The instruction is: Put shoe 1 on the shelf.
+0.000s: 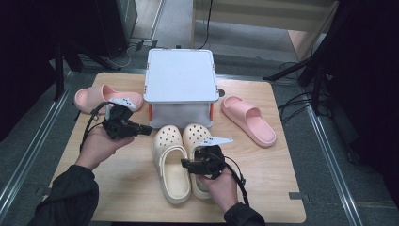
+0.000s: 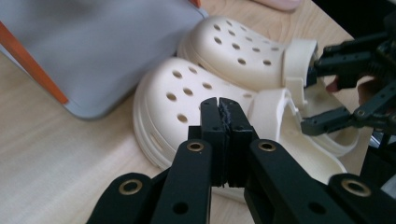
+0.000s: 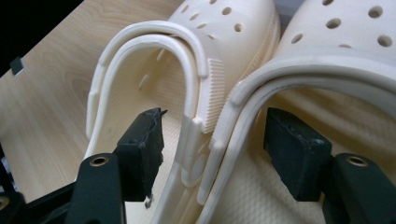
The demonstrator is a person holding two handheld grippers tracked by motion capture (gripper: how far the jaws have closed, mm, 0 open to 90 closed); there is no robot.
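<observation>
Your right hand-held gripper (image 1: 184, 164) was wide open, and its two jaws stood astride the touching inner walls of the two cream clogs. In the right gripper view one jaw was inside the left clog (image 3: 154, 93), near its heel strap, and the other jaw was inside the right clog (image 3: 336, 70). The jaws were not pressing on anything that I could see; a clear gap remained on each side.

Your left hand-held gripper (image 2: 219, 112) was fully closed, with the two jaws pressed flat together and nothing between them. It was held above the desk (image 1: 117, 188), just beside the toe of the left clog (image 1: 168, 155) and pointing toward it, but I could not tell if it touched the clog.

The pair of clogs lay side by side near the middle of the desk, toes away from you, and the right clog (image 1: 196, 134) was partly covered by your right hand (image 1: 219, 186). Directly behind the toes stood a grey storage box (image 1: 181, 75) with a closed lid and orange latches; the toes were very near its front wall, so there was little room in that direction. A pink slide sandal (image 1: 96, 98) lay at the left side of the box, behind your left hand-held gripper. A second pink slide sandal (image 1: 249, 120) lay at the right side of the box, apart from the clogs.
</observation>
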